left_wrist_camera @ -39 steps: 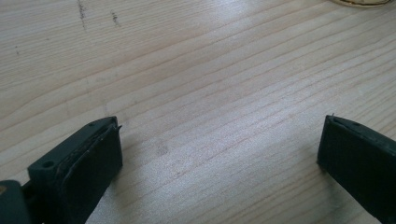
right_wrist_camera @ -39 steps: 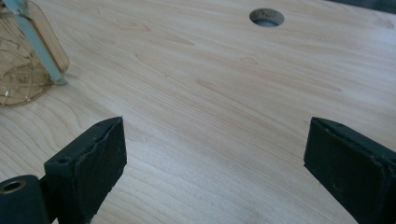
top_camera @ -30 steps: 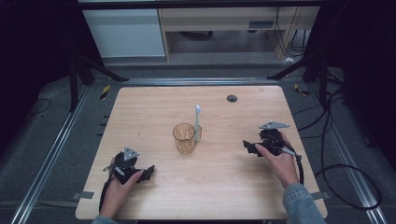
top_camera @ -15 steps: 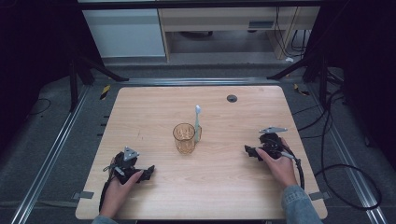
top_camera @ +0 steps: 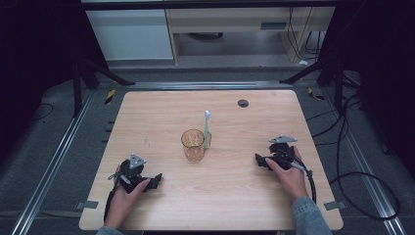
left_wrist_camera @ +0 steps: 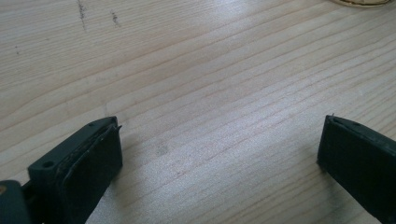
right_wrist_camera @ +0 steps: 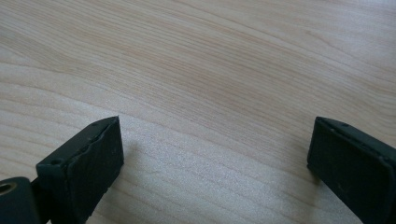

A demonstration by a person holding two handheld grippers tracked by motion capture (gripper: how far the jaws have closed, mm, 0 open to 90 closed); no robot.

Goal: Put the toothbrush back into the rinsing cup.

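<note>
An amber glass cup (top_camera: 193, 145) stands at the middle of the wooden table (top_camera: 161, 112). A white toothbrush (top_camera: 207, 129) stands upright just right of it, touching its rim or very close. My left gripper (top_camera: 155, 181) rests on the table at the front left, held by a hand, jaws wide open with bare wood between them (left_wrist_camera: 219, 154). The cup's rim (left_wrist_camera: 359, 2) shows at the top edge of the left gripper view. My right gripper (top_camera: 258, 161) rests at the right, also open over bare wood (right_wrist_camera: 215, 154).
A small dark round hole (top_camera: 243, 103) sits near the table's far edge. Black cables (top_camera: 352, 176) lie on the floor to the right. A white cabinet (top_camera: 132, 34) and a shelf stand beyond the table.
My right gripper has drawn back toward the person and lowered onto the table. The left gripper, cup and toothbrush have stayed put.
</note>
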